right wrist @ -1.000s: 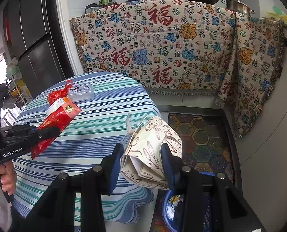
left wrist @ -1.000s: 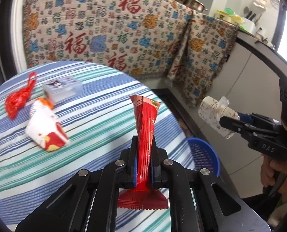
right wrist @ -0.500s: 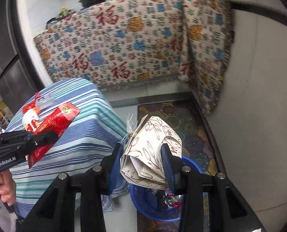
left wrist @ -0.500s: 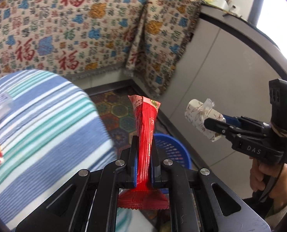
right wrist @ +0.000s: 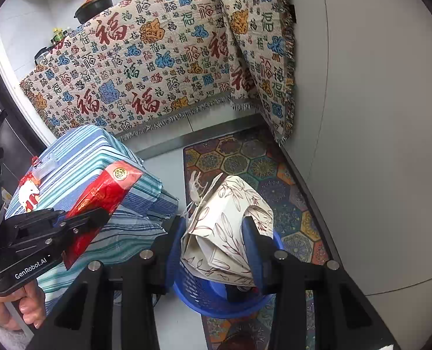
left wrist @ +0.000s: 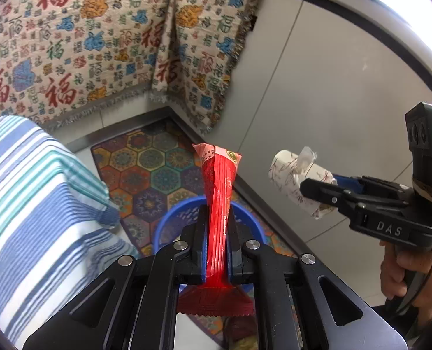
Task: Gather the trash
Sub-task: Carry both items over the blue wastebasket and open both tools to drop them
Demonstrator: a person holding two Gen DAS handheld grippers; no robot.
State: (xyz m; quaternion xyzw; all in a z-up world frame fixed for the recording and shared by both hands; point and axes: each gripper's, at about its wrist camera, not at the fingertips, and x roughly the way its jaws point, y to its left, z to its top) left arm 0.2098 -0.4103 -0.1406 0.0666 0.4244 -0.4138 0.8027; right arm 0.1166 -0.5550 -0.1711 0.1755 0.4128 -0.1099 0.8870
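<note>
Trash is held over the blue bin (right wrist: 216, 300): the right claw (right wrist: 219, 233) clamps a crumpled paper bag (right wrist: 227, 227) directly above its opening, while the left claw (left wrist: 217, 233) grips an upright red wrapper (left wrist: 218, 186) just beside.

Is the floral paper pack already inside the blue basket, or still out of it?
Still out. The right gripper is shut on the paper pack, holding it above the basket, not released.

Red wrapper (left wrist: 219, 192); cream leaf-print paper (right wrist: 227, 233); blue basket (right wrist: 216, 300); blue-striped tablecloth (left wrist: 26, 204).
</note>
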